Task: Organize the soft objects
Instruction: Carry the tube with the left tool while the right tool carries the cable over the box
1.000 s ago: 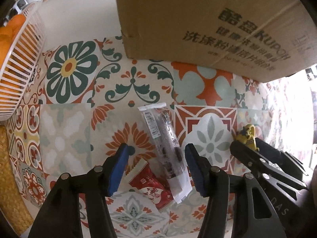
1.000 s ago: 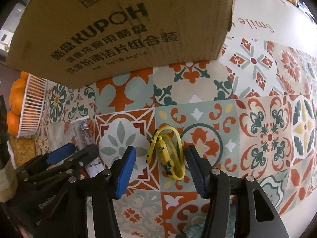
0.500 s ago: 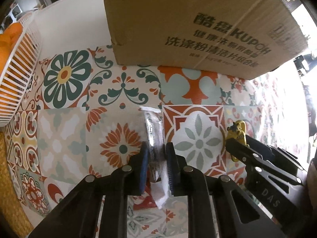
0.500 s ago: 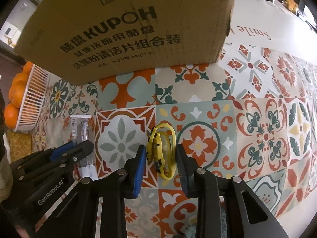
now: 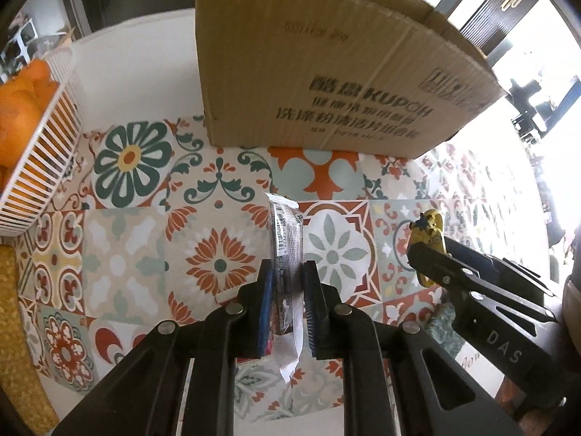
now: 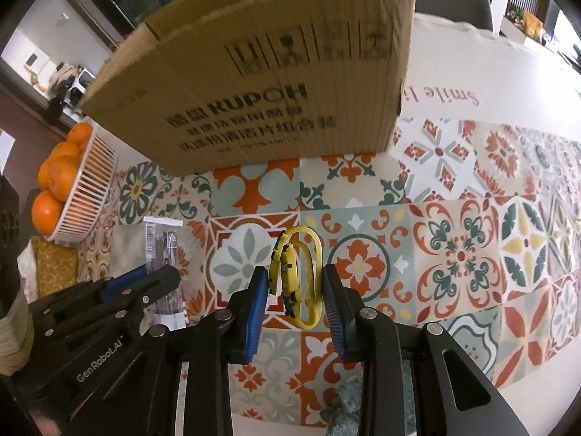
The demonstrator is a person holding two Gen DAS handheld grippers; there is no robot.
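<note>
My left gripper point(image 5: 287, 283) is shut on a long clear snack packet point(image 5: 286, 239) with dark contents and holds it above the patterned tablecloth. The packet also shows in the right wrist view point(image 6: 161, 250). My right gripper point(image 6: 295, 290) is shut on a yellow looped strap with cartoon figures point(image 6: 297, 276) and holds it off the cloth. The strap also shows in the left wrist view point(image 5: 426, 225), at the tips of the right gripper's fingers point(image 5: 435, 265). A large open cardboard box point(image 5: 326, 72) stands just beyond both grippers; it also shows in the right wrist view point(image 6: 272, 91).
A white slatted basket point(image 5: 40, 152) of oranges point(image 6: 58, 178) stands at the left. A woven yellow mat point(image 5: 18, 327) lies at the near left. A green knitted item point(image 6: 348, 410) lies below the right gripper. The tablecloth point(image 6: 472, 254) stretches to the right.
Both grippers closed on their objects and rose from the cloth, lifting the packet and the strap. The box top has come into view.
</note>
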